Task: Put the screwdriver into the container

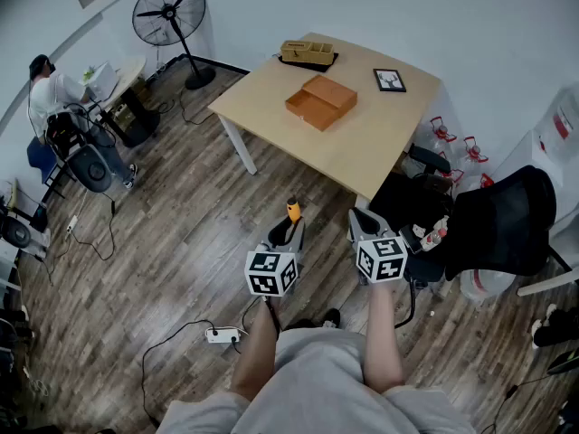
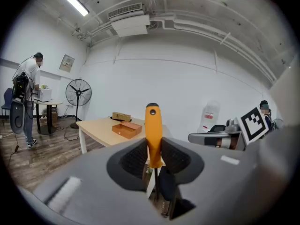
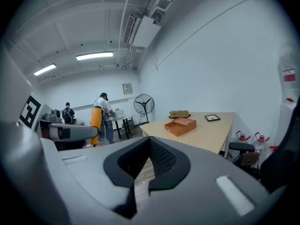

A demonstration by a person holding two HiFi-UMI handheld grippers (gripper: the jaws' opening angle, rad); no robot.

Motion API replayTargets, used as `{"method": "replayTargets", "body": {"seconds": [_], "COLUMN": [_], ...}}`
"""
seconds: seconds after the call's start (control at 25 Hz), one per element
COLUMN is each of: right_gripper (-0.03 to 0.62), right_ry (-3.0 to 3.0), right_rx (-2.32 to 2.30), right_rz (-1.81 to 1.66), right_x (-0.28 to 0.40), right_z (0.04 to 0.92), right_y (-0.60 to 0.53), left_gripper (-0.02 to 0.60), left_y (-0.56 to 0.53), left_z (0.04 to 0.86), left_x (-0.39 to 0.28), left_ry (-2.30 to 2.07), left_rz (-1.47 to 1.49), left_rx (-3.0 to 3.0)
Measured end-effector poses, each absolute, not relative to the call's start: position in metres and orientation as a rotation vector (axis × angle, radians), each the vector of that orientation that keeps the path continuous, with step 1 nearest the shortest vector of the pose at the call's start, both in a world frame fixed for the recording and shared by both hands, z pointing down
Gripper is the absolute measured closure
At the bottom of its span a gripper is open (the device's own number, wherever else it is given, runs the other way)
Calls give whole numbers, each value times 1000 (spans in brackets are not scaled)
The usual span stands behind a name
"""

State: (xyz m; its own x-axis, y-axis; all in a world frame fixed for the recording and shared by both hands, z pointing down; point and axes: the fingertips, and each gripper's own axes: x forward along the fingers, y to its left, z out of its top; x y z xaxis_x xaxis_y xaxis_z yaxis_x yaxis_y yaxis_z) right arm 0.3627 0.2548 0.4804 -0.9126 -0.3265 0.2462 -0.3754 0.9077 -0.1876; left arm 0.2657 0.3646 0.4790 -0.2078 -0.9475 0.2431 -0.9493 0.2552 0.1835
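My left gripper [image 1: 288, 231] is shut on a screwdriver, whose orange handle [image 1: 292, 210] sticks up past the fingertips. In the left gripper view the handle [image 2: 153, 134] stands upright between the dark pads of that gripper [image 2: 153, 159], with the thin shaft running down behind. The container, an open orange box [image 1: 319, 101], lies on the light wooden table [image 1: 362, 143] well ahead of both grippers. It also shows as the orange box [image 2: 126, 129] in the left gripper view and the orange box [image 3: 180, 125] in the right gripper view. My right gripper [image 1: 364, 223] is shut with nothing in it, level with the left one over the floor.
A tan box [image 1: 308, 54] and a framed picture [image 1: 389, 80] lie at the table's far side. A black office chair [image 1: 507, 220] stands to the right, a standing fan [image 1: 169, 13] at the back left. A person [image 1: 54, 89] is at a desk far left. A power strip [image 1: 223, 335] lies on the floor.
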Motion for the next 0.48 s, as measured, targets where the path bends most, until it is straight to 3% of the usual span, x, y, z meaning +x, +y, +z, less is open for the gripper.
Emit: {"method": "replayTargets", "body": {"seconds": [0.48], "right_gripper": [592], "right_ry": [-2861], "right_rx": [429], "right_rz": [398], "right_x": [343], "right_z": [495], "right_y": [256], "left_gripper": [434], "left_y": [407], "left_z": [480], "left_x": [232], "left_ry": [-2308], "left_rz": [-79], "left_rx": [1644]}}
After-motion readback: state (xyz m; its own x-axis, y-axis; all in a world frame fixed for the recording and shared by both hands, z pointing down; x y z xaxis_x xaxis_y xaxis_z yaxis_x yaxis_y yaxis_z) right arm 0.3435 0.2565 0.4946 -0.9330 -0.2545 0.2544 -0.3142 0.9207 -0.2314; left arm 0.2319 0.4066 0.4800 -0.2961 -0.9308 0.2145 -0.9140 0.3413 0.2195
